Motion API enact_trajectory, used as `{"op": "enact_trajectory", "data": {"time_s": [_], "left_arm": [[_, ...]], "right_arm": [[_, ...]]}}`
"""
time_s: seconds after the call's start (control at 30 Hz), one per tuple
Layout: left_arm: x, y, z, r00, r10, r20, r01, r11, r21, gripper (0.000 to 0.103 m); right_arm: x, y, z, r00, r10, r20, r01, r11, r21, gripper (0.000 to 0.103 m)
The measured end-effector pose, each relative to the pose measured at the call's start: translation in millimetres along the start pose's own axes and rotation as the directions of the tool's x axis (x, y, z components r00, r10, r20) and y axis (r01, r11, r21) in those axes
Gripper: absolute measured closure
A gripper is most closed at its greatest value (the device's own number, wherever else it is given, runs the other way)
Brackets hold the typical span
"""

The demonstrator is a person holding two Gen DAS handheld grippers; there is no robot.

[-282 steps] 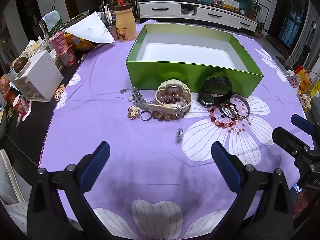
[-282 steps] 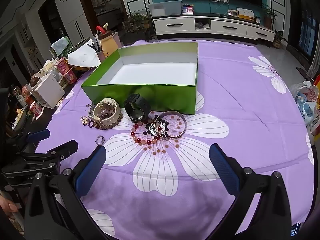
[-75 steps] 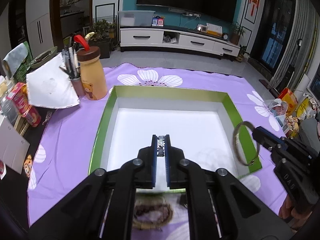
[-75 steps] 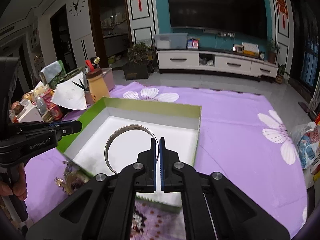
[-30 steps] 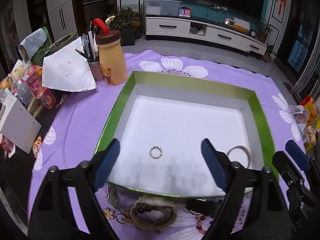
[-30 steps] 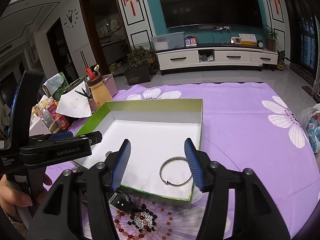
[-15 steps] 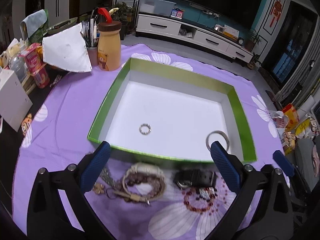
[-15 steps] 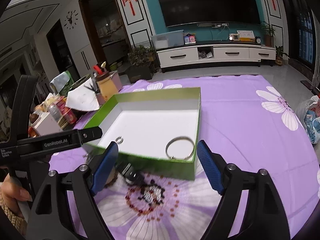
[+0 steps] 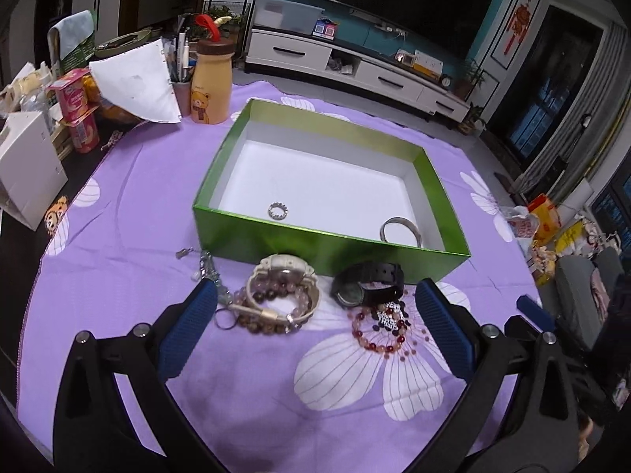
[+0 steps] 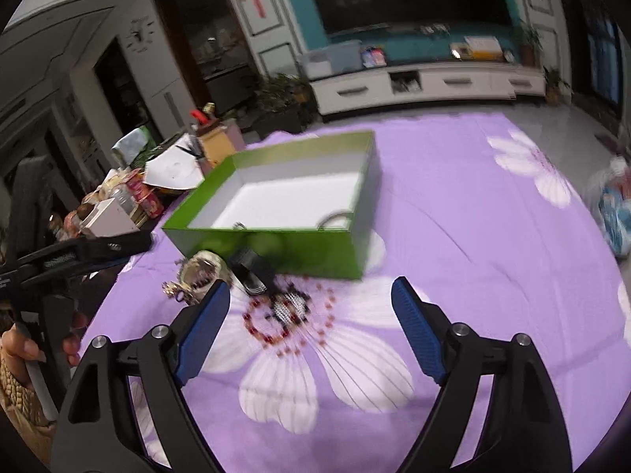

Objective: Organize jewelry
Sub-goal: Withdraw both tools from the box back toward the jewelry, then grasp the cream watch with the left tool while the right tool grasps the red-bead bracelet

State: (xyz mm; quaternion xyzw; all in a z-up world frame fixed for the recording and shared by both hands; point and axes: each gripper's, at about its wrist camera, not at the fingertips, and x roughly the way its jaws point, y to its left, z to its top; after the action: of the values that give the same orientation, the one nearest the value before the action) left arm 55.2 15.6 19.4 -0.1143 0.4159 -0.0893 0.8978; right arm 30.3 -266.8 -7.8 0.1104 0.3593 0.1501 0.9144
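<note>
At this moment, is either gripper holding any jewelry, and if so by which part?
Nothing is held. The left gripper stands wide open and empty; the right gripper is empty too, its jaws opening. The ring and bangle lie in the green box.

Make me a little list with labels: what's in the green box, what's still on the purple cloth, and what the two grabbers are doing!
Box: green box with a white floor, on the purple cloth
In the box: small ring, silver bangle
Still on the cloth: cream watch with brown bead bracelets, black watch, red bead bracelet, small metal bits
Left gripper: open, holding nothing
Right gripper: jaws opening, nothing between them
</note>
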Motion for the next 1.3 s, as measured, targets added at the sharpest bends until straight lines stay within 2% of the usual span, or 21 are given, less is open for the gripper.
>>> {"op": "enact_trajectory", "data": {"time_s": [0.17,0.3,0.37,0.43,0.53,0.57,0.67,0.73,0.8,0.83,0.97,1.1,1.3], "left_arm": [[-4,21,-11,1.000,-0.004,-0.001,0.004,1.000,-0.016,0.002],[-5,23,-33,1.000,0.018,0.010,-0.019,0.999,0.045,0.002],[0,19,-46,1.000,-0.003,-0.023,0.006,0.994,0.106,0.002],[6,13,-59,0.993,-0.040,-0.108,0.059,0.982,0.179,0.002],[9,3,-69,0.987,-0.002,-0.161,0.049,0.956,0.288,0.002],[8,3,-69,0.987,0.008,-0.162,0.041,0.954,0.298,0.002],[4,12,-63,0.991,-0.059,-0.120,0.085,0.971,0.224,0.002],[5,26,-58,0.994,-0.087,-0.072,0.095,0.988,0.121,0.002],[11,36,-55,0.994,-0.095,-0.062,0.097,0.994,0.043,0.002],[16,41,-53,0.993,-0.100,-0.068,0.101,0.995,0.004,0.004],[31,57,-41,0.996,-0.043,-0.077,0.039,0.998,-0.053,0.031],[40,61,-28,0.997,-0.024,-0.073,0.021,0.999,-0.049,0.036],[54,52,-14,0.997,-0.004,-0.078,0.004,1.000,-0.004,0.057]], "right_arm": [[-5,-20,-16,1.000,0.005,-0.030,-0.003,0.998,0.060,0.019],[-4,-23,-25,0.999,0.001,-0.050,0.002,0.999,0.053,0.019],[-2,-21,-28,0.998,0.007,-0.061,-0.004,0.999,0.036,0.019],[1,-14,-30,0.997,0.011,-0.079,-0.011,1.000,0.002,0.019],[7,-3,-35,0.994,0.005,-0.113,-0.013,0.998,-0.064,0.019],[9,1,-37,0.993,0.001,-0.120,-0.012,0.996,-0.084,0.019],[15,11,-42,0.991,0.003,-0.135,-0.021,0.991,-0.132,0.019],[20,17,-43,0.989,0.012,-0.144,-0.034,0.989,-0.147,0.019],[27,22,-43,0.987,0.015,-0.160,-0.041,0.987,-0.158,0.019],[29,24,-43,0.986,0.016,-0.165,-0.043,0.986,-0.162,0.019],[34,28,-42,0.986,0.016,-0.169,-0.046,0.984,-0.175,0.019],[39,27,-39,0.985,0.015,-0.172,-0.044,0.986,-0.162,0.019],[45,24,-37,0.984,0.006,-0.176,-0.034,0.988,-0.152,0.019]]}}
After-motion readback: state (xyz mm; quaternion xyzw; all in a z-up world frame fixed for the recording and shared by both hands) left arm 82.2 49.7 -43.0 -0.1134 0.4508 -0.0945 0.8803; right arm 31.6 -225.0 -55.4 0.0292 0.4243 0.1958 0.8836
